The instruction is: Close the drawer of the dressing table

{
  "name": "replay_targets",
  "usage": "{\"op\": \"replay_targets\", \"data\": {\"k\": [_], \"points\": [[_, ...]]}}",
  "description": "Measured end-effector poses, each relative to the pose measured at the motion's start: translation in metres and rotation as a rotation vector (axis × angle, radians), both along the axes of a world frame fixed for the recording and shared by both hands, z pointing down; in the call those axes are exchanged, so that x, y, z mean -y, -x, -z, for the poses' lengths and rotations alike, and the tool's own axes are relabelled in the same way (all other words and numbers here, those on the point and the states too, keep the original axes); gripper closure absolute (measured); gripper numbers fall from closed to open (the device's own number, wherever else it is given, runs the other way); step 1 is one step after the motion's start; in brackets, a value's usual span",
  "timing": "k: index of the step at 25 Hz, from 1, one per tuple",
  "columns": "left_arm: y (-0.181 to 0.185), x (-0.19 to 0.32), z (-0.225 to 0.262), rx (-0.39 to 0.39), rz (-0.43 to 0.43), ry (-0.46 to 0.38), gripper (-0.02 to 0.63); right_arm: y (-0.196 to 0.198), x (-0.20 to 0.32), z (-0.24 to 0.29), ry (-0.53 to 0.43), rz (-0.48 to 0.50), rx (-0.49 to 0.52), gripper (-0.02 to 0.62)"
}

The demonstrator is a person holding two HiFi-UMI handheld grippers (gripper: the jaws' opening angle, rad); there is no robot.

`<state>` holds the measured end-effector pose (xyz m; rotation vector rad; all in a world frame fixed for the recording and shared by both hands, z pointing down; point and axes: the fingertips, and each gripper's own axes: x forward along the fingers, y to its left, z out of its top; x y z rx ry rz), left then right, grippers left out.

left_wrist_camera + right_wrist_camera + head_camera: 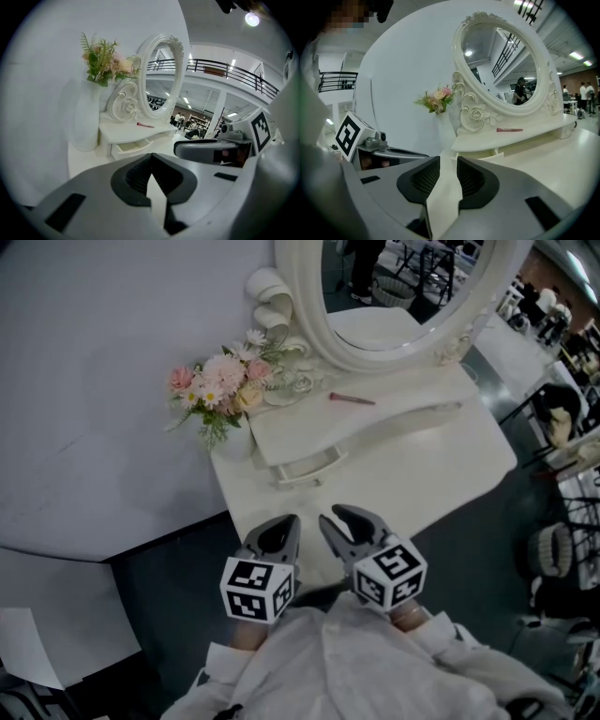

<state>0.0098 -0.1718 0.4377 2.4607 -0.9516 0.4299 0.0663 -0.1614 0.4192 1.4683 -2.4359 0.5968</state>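
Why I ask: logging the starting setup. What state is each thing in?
drawer: partly open
left gripper: shut, empty
right gripper: open, empty
pink stick: lying flat on the upper shelf
flowers: upright in a white vase

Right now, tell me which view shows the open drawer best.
The left gripper view: the drawer is pulled out and its inside shows. The head view shows only its front and handle from above; the right gripper view, a corner.
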Motion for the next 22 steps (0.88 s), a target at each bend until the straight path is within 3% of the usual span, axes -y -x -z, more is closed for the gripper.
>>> {"op": "replay_targets", "data": {"k": [22], "points": [[-0.030,0.017,-0.002,-0.003,0.085,0.031,0.600,-0.032,0.025,0.005,0.005,0.094,-0.020,0.503]]}}
